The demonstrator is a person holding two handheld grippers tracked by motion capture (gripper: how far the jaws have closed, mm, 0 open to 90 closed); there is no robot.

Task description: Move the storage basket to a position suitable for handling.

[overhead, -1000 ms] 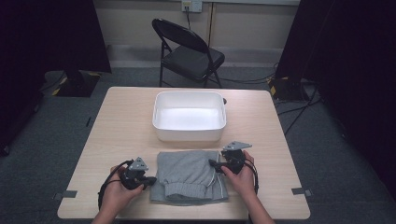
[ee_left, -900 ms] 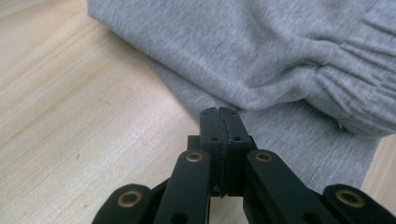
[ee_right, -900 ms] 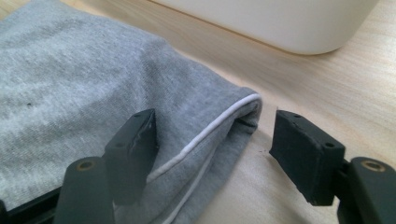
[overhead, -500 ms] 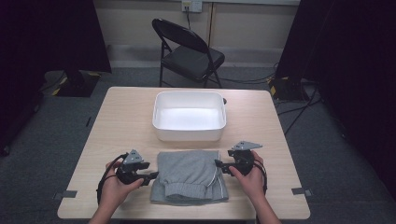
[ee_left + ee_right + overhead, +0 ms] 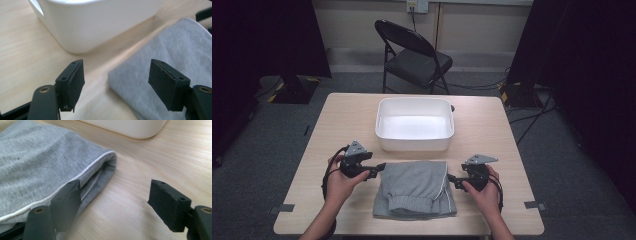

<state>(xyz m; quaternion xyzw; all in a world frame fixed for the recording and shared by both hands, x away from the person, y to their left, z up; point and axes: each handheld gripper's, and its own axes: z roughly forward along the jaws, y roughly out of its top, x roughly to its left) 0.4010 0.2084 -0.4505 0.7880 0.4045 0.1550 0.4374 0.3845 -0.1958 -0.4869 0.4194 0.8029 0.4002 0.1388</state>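
A folded grey garment (image 5: pixel 414 189) with white piping lies at the table's near edge, also seen in the left gripper view (image 5: pixel 175 50) and the right gripper view (image 5: pixel 37 157). A white tub (image 5: pixel 414 124) stands just beyond it, empty. My left gripper (image 5: pixel 379 167) hovers at the garment's far left corner. Its jaws have just been opening and stand open (image 5: pixel 115 62) with nothing pressed between them. My right gripper (image 5: pixel 451 178) sits just off the garment's right edge. Its jaws have widened a little and are open (image 5: pixel 114 182) over bare wood, with the left jaw beside the piped fold.
The light wooden table (image 5: pixel 492 130) has bare room on either side of the tub (image 5: pixel 100 22). A black folding chair (image 5: pixel 414 55) stands behind the table's far edge. Cables run across the grey floor at the right, and dark curtains flank the room.
The left gripper let go of the garment's left edge, opened, and moved away toward the tub. The right gripper slid a little to the right, off the cloth.
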